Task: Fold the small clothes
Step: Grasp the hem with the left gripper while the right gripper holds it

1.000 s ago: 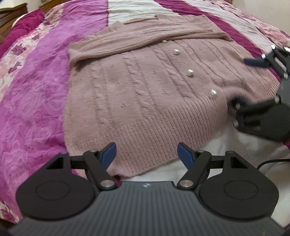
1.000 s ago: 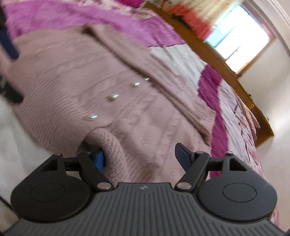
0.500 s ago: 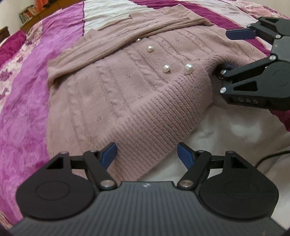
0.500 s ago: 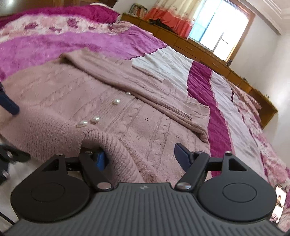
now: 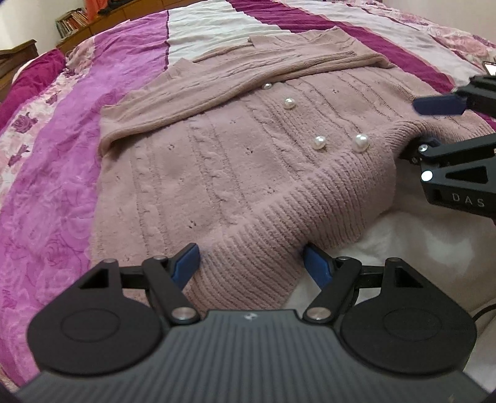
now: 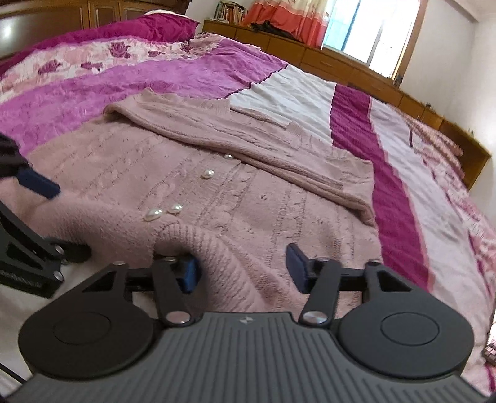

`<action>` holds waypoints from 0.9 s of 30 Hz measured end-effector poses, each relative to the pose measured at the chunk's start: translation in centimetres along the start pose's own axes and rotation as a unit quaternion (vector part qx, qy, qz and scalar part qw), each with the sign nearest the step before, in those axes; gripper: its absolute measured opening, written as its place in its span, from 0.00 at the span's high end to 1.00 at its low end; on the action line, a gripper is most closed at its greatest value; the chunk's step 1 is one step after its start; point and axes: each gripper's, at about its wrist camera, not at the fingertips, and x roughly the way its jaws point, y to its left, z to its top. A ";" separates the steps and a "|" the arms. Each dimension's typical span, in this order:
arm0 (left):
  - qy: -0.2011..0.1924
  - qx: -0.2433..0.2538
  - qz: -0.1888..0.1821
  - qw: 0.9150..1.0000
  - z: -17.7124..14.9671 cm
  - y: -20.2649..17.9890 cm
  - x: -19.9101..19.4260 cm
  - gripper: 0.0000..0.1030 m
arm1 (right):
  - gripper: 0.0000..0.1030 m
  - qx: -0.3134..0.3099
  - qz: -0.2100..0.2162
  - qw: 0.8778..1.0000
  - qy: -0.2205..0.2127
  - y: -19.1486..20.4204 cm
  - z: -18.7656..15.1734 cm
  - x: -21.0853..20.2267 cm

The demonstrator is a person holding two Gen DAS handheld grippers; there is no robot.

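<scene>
A home bedroom is shown: a wide bed is covered by a magenta, pink and white striped bedspread (image 6: pixel 192 83), low wooden cabinets (image 6: pixel 325 59) are lined beneath a curtained window (image 6: pixel 369 28), and books (image 6: pixel 231 12) are shelved behind.

A dusty-pink cardigan (image 5: pixel 217 173) of soft, fuzzy cable knit, ribbed at the hem, lies on a bedspread (image 5: pixel 46 192) of crinkled magenta and pale floral cloth with a faint sheen. Glossy pearl-like buttons (image 5: pixel 359 142) catch the light. The left gripper (image 5: pixel 251 263) and right gripper (image 6: pixel 241 266) are matt black plastic with ridged housings, bright metal pivot pins and blue fingertips (image 5: pixel 186 260) of smooth, dull finish. Polished brown wood cabinets (image 6: pixel 341 62) line the wall beneath a thin orange cloth curtain (image 6: pixel 288 21).
</scene>
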 end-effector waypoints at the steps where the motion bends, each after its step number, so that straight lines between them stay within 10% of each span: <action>1: -0.002 -0.003 -0.005 1.000 0.1 0.1 0.0 0.27 | 0.50 0.007 0.004 1.000 0.001 -0.1 0.0 0.0; 8: -0.017 -0.004 -0.018 1.000 0.3 0.2 0.0 0.45 | 0.77 0.046 0.036 0.998 -0.009 -0.6 0.2 0.3; 17: -0.037 -0.009 -0.043 0.998 1.0 0.6 -0.5 0.84 | 0.81 0.085 0.062 0.994 -0.040 -1.6 0.3 0.2; 27: -0.085 -0.072 -0.040 0.993 3.0 2.3 -2.8 0.87 | 0.83 0.129 0.087 0.986 -0.067 -2.8 1.2 -0.7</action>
